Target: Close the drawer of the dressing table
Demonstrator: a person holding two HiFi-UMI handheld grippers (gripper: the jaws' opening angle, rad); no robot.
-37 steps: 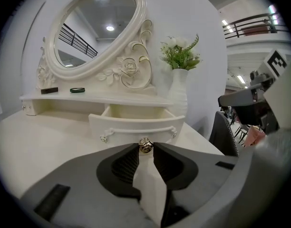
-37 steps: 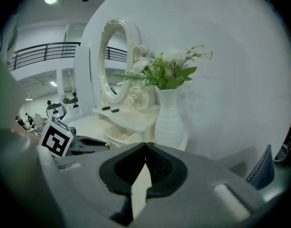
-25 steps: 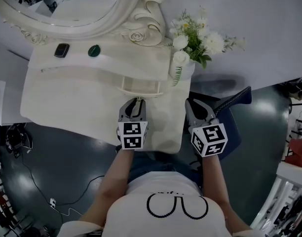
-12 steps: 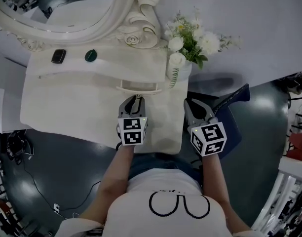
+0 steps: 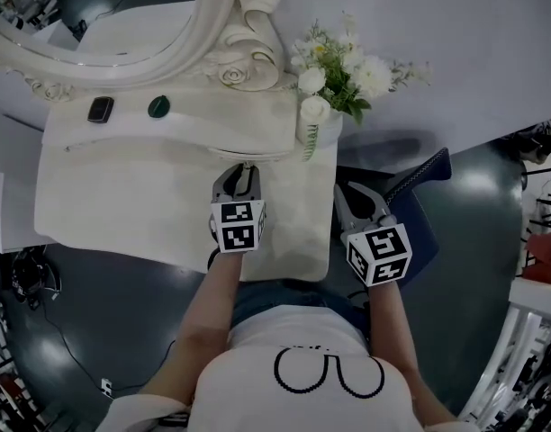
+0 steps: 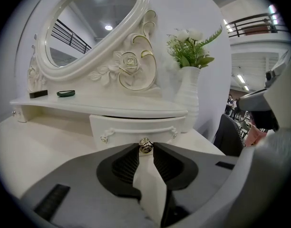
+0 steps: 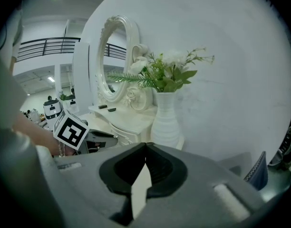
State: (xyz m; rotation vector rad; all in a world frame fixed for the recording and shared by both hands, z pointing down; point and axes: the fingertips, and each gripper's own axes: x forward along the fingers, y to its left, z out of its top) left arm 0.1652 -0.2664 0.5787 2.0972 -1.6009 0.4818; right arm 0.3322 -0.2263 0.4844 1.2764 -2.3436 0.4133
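The left gripper [image 5: 244, 171] has its fingers pinching the knob [image 6: 145, 145] of the drawer [image 6: 131, 128], at its 12 o'clock on the table [image 5: 122, 196]. The right gripper [image 5: 349, 196], at 3 o'clock, has its fingers pressed together.

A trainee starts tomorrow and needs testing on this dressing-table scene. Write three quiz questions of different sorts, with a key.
1. Multiple choice: what is the left tool closed on?
A. a flower stem
B. the drawer knob
C. the mirror frame

2. True or false: the right tool has its jaws wide apart.

3. Short answer: how many small dark objects lie on the shelf?

Key: 1 B; 2 false, its jaws are together with nothing between them; 3 two.
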